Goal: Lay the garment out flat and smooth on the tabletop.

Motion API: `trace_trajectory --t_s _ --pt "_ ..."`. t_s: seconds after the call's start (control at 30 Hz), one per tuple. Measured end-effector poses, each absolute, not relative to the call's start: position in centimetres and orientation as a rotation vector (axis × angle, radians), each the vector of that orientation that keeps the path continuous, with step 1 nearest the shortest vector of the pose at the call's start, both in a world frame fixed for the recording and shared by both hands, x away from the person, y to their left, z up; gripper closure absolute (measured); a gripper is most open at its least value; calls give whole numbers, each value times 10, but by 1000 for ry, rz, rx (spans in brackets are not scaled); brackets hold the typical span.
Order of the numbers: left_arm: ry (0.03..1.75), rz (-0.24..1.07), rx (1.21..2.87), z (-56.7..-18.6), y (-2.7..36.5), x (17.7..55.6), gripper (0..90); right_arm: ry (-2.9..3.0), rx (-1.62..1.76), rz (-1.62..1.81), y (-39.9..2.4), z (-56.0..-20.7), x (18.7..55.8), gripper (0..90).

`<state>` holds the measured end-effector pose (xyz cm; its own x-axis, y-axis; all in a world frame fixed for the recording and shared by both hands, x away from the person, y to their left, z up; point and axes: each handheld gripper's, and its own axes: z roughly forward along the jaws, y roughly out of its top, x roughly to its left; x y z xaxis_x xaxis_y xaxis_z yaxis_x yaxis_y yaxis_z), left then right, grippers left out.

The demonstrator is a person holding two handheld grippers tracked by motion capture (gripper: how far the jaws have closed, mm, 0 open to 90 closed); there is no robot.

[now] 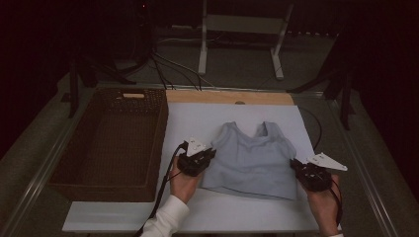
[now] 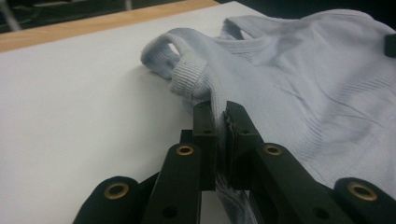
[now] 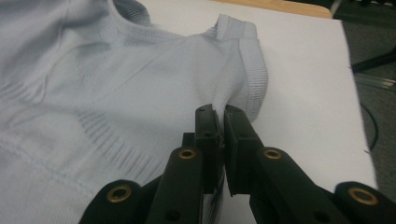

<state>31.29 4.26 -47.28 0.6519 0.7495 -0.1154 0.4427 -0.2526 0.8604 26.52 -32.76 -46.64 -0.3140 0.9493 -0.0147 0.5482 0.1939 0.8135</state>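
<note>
The white board carries a pale blue top, laid flat with its neck toward the far edge and its hem toward you, so its long axis runs away from you; the brown basket stands just beside the board, to your left. You hold the top at both side edges, level with each other and equally near: your left gripper is clamped on the left side seam below the armhole, your right gripper likewise on the right. The cloth spans between your hands; any fold or lift turns on that crosswise line.
</note>
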Motion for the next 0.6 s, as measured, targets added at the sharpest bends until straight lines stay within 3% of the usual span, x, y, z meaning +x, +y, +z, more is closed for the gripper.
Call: trace_trajectory --t_s 0.2,0.3,0.43,0.6 --pt "979 369 1929 -481 49 314 802 1987 1349 956 -310 -469 277 847" --pt "989 351 1904 -486 52 314 628 1992 1358 891 -306 -475 279 704" --pt "1005 364 1876 -485 57 312 476 1965 1375 882 -309 -471 275 520" --pt "997 361 1844 -482 62 307 398 1978 1404 908 -312 -470 268 394"
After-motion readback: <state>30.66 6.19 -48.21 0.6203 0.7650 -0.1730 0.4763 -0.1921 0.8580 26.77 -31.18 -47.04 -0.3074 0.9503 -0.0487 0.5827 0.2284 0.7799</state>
